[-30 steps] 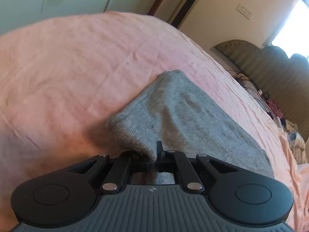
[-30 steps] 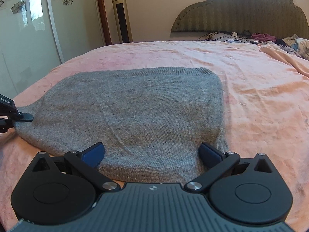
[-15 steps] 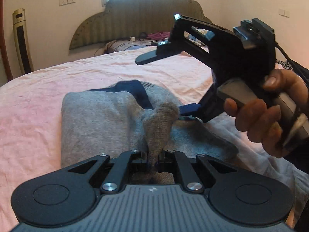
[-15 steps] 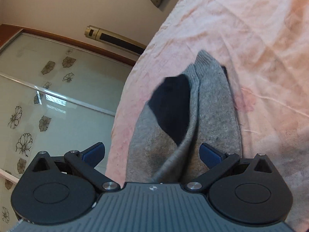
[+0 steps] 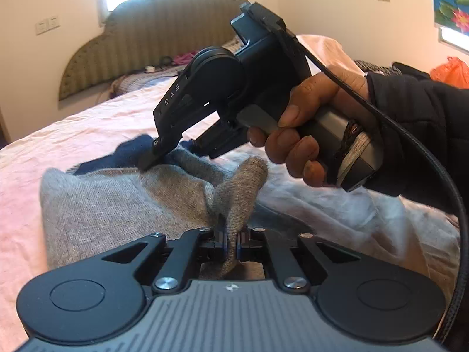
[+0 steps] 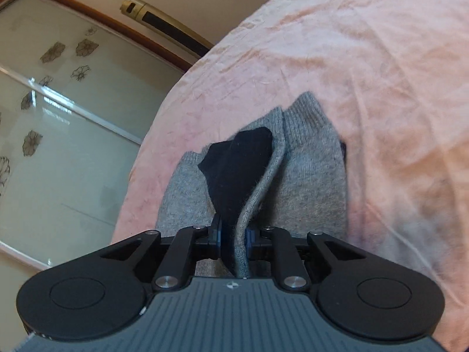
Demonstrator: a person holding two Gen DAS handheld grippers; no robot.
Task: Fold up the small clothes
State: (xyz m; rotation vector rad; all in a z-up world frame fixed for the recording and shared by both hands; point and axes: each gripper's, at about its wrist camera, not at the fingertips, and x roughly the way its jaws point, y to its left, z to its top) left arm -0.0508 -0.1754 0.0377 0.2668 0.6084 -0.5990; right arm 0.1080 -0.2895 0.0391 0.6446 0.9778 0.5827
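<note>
Bedroom, pink bedsheet | grey knitted garment with navy lining lies mid-frame, long axis running away toward the headboard | left gripper clamped on a raised grey fold | right gripper, jaws just closing, pinches grey-and-navy edge at lower centre.

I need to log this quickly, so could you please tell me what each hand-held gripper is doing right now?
Left hand-held gripper: closed on the grey sweater.
Right hand-held gripper: just closed on the sweater's grey-and-navy edge.
</note>
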